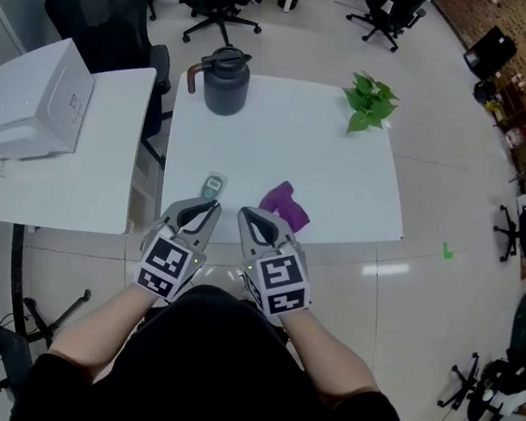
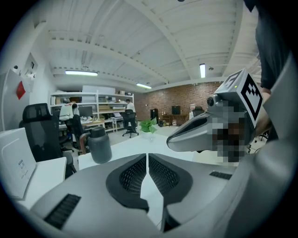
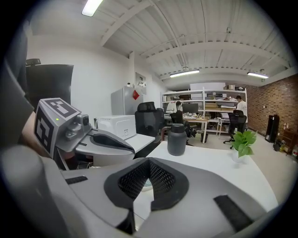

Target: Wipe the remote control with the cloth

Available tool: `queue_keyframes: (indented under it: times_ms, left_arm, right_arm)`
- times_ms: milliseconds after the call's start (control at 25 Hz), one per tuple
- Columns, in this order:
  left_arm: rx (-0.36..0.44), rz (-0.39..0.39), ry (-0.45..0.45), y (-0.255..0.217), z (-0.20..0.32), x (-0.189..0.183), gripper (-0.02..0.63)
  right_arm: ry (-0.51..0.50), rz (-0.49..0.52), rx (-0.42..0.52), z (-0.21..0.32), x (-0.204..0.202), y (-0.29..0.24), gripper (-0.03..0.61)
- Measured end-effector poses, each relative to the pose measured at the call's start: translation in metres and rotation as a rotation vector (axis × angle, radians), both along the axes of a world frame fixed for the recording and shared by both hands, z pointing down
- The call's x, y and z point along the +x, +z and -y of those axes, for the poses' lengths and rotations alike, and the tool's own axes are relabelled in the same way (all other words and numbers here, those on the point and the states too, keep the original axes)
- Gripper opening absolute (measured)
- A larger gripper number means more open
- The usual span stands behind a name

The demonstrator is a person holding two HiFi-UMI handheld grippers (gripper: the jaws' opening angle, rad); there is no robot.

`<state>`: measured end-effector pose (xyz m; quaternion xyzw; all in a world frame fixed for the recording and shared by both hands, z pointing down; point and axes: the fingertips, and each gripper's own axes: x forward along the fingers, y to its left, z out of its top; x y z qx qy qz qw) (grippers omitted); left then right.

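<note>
The left tool (image 1: 208, 208) and right tool (image 1: 248, 215) are hovering empty, jaws together. The remote (image 1: 212, 187) is lying just ahead of the left, the cloth (image 1: 284, 204) just ahead of the right. I judge both jaws need opening wide before reaching.

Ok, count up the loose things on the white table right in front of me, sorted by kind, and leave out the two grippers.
Jug: 1
Plant: 1
Remote control: 1
Cloth: 1
Total: 4
</note>
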<state>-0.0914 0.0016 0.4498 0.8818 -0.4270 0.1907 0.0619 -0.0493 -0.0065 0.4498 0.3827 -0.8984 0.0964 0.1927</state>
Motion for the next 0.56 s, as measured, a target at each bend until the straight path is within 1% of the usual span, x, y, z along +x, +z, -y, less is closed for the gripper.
queue_keyframes:
  times_ms: [400,560]
  left_arm:
    - [-0.007,0.002,-0.008,0.0016,-0.0027,0.0013,0.004]
    - [-0.008,0.003,-0.01,0.0025,-0.0031,0.0022,0.003]
  right_arm:
    - [-0.019,0.009,-0.01,-0.0046,-0.0062,-0.0084,0.015]
    - [-0.018,-0.009,-0.006,-0.0042,-0.001,-0.0005,0.015]
